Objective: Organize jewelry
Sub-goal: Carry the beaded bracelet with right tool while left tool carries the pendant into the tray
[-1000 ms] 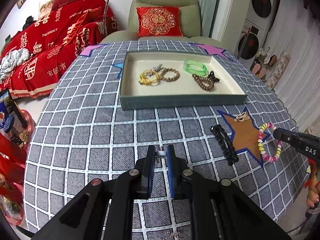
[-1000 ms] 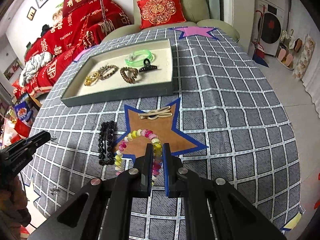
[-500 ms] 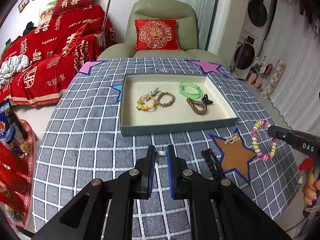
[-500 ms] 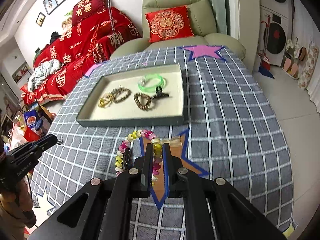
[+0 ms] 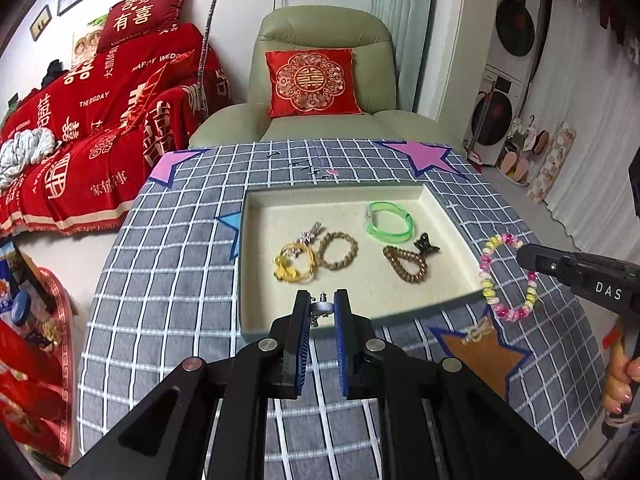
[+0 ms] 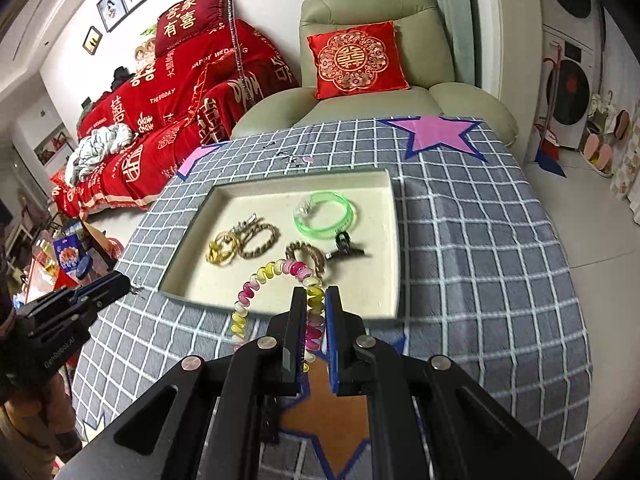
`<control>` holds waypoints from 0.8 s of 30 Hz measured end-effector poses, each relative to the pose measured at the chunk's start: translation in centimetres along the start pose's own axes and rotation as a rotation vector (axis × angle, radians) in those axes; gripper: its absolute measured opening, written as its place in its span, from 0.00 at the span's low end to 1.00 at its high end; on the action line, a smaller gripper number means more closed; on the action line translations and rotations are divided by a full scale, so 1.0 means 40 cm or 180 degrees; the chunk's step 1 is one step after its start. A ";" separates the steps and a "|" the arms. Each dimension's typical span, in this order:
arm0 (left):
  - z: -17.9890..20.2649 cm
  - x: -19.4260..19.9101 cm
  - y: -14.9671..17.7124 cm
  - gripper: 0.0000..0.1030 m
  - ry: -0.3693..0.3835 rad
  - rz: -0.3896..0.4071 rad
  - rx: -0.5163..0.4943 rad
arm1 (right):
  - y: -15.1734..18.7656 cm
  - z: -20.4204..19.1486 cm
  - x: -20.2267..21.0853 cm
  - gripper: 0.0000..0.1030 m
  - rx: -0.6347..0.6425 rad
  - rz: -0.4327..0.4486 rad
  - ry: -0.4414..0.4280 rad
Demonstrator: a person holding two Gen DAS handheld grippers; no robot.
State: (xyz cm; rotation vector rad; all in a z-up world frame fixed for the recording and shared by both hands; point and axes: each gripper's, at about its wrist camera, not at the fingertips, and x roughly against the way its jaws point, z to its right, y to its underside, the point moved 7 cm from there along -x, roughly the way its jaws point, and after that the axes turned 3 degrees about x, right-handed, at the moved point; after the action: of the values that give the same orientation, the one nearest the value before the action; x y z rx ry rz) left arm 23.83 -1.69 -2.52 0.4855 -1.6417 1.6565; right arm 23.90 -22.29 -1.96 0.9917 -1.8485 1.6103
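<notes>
My left gripper is shut on a small silver earring, held in the air over the near edge of the cream-lined tray. My right gripper is shut on a pink and yellow beaded bracelet that hangs above the tray's near rim; the same bracelet shows in the left wrist view. In the tray lie a green bangle, a gold bracelet, a braided ring, a brown bead bracelet and a black claw clip.
The grey checked tablecloth has star patches; a pale knotted piece lies on the orange star. A black beaded piece shows under my right gripper. A green armchair stands behind the table, a red sofa at left.
Both grippers have risen and moved forward toward the tray with their pieces. The beaded bracelet came up off the orange star and now hangs at the tray's near rim.
</notes>
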 end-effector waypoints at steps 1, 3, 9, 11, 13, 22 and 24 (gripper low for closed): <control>0.001 -0.013 -0.009 0.20 -0.0010 0.0000 -0.0007 | -0.010 -0.001 -0.012 0.09 -0.0006 -0.0006 -0.0010; 0.003 -0.036 -0.023 0.20 -0.0019 -0.0009 -0.0011 | -0.028 -0.003 -0.036 0.09 -0.0020 -0.0017 -0.0034; -0.006 -0.125 -0.056 0.20 -0.0066 -0.0091 0.0040 | -0.075 -0.007 -0.122 0.09 -0.0049 -0.0071 -0.0101; -0.011 -0.160 -0.059 0.20 -0.0083 -0.0136 0.0063 | -0.088 -0.011 -0.156 0.09 -0.0058 -0.0098 -0.0130; -0.017 -0.193 -0.060 0.20 -0.0108 -0.0182 0.0077 | -0.098 -0.015 -0.188 0.09 -0.0058 -0.0132 -0.0146; -0.028 -0.307 -0.050 0.20 -0.0184 -0.0381 0.0087 | -0.098 -0.017 -0.318 0.09 -0.0062 -0.0279 -0.0109; -0.028 -0.324 -0.046 0.20 -0.0198 -0.0416 0.0078 | -0.094 -0.010 -0.338 0.09 -0.0069 -0.0315 -0.0086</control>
State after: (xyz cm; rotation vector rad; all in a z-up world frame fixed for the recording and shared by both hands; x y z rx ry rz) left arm 33.88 -3.83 -10.70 0.6487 -1.6005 1.5806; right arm 35.10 -19.30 -9.86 1.0831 -1.8014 1.5230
